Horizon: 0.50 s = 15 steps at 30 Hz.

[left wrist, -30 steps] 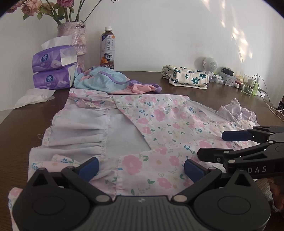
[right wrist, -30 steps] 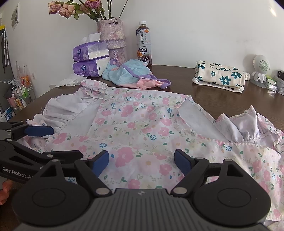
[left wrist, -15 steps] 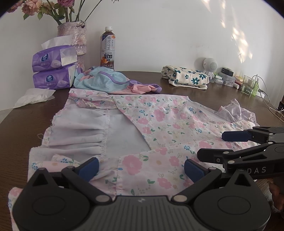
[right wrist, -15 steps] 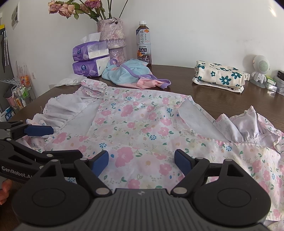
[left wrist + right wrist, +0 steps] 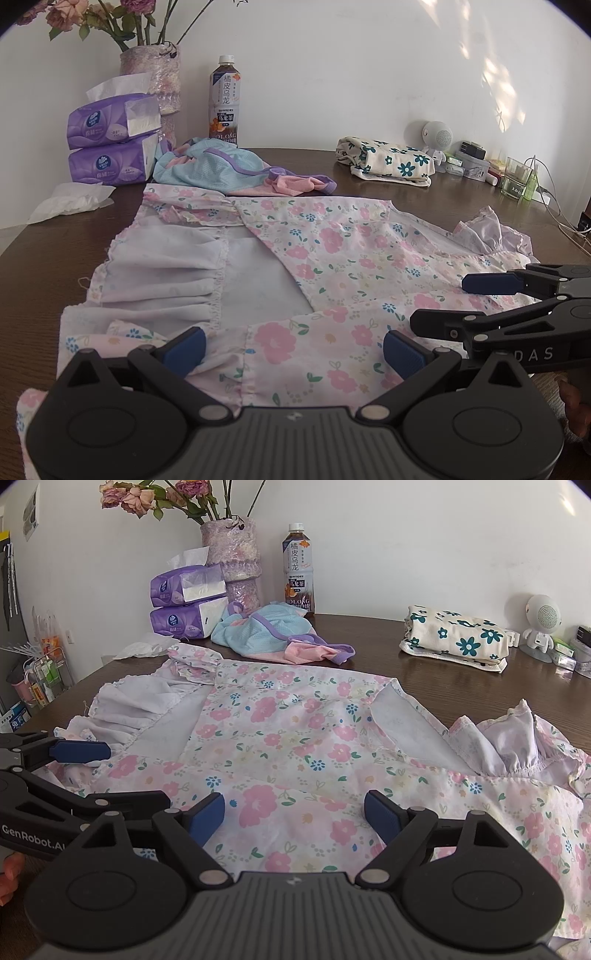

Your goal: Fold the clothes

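A dark brown wooden table [image 5: 436,206], glossy and rounded at its left edge, fills both views. Spread flat over its near half lies the floral dress [image 5: 332,258], thin pale-pink cloth printed with pink and blue flowers; its plain white inner side shows at the left, gathered into soft pleats, and a ruffled sleeve bunches up at the right. Its near hem is hidden under both tools.

The left gripper [image 5: 293,345] sits low over the near edge of the dress, its blue-padded fingers [image 5: 184,345] spread wide apart with nothing between them. The right gripper [image 5: 294,818] is just beside it on the right, also spread wide and empty above the cloth. Each shows side-on in the other's view, cut off by the frame, with a bit of a hand at the edge.

Farther back, a crumpled blue mesh garment [image 5: 218,170] with purple trim and a pink part touches the dress's far edge. To the far right rests a folded cream cloth [image 5: 388,164] with teal flowers. At the far left stand two stacked purple tissue packs [image 5: 110,140], soft plastic, the top one torn open with a white tissue sticking up; a loose crumpled tissue [image 5: 70,201] lies near them. Behind the packs a rough, mottled pink vase [image 5: 155,77] holds dried roses, their tops cut off. Beside it is a plastic bottle [image 5: 224,103] of dark tea. A small white round robot figure [image 5: 541,624] stands far right, among clutter too small to make out.
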Each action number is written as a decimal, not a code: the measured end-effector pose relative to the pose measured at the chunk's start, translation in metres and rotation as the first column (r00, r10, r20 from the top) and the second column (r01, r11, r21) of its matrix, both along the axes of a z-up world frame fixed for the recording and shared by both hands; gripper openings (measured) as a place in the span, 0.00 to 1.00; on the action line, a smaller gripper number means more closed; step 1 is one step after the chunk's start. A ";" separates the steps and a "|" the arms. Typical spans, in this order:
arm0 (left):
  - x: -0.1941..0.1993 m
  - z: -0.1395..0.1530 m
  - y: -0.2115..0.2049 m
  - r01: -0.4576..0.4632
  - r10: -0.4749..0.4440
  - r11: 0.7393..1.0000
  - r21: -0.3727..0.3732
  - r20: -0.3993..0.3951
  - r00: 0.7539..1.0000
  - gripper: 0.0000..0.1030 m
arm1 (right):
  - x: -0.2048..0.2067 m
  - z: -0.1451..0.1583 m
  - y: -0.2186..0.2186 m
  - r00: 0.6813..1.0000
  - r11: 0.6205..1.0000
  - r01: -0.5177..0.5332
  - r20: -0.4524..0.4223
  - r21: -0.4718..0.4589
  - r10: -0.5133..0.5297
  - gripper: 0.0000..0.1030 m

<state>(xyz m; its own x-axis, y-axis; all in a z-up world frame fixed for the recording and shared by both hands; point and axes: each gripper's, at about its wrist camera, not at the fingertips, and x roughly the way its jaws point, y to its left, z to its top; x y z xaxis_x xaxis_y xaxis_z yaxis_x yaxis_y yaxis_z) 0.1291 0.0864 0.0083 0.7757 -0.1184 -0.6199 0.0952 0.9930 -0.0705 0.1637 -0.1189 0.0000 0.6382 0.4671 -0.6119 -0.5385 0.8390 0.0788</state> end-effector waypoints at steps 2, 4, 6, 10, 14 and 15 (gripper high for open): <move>0.000 0.000 0.000 0.000 0.000 1.000 0.000 0.000 1.000 1.00 | 0.000 0.000 0.000 1.000 1.000 0.000 0.000 0.000 0.000 0.82; 0.000 0.000 0.000 0.000 0.000 1.000 0.000 0.000 1.000 1.00 | 0.000 0.000 0.000 1.000 1.000 0.000 0.000 0.000 0.000 0.82; 0.000 0.000 0.000 0.000 0.000 1.000 0.000 0.000 1.000 1.00 | 0.000 0.000 0.000 1.000 1.000 0.000 0.000 0.000 0.000 0.82; 0.000 0.000 0.000 0.000 0.000 1.000 0.000 0.000 1.000 1.00 | 0.000 0.000 0.000 1.000 1.000 0.000 0.000 0.000 0.000 0.82; 0.000 0.000 0.000 0.000 0.000 1.000 0.000 0.000 1.000 1.00 | 0.000 0.000 0.000 1.000 1.000 0.001 0.000 -0.001 -0.001 0.82; 0.000 0.000 0.000 0.000 0.000 1.000 0.000 0.000 1.000 1.00 | 0.001 0.000 0.000 1.000 1.000 0.002 -0.001 -0.001 -0.002 0.83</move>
<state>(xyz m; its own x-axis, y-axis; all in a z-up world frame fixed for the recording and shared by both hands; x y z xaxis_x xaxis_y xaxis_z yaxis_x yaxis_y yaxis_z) 0.1291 0.0865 0.0084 0.7757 -0.1190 -0.6198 0.0956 0.9929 -0.0709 0.1642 -0.1190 0.0000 0.6387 0.4656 -0.6126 -0.5371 0.8399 0.0784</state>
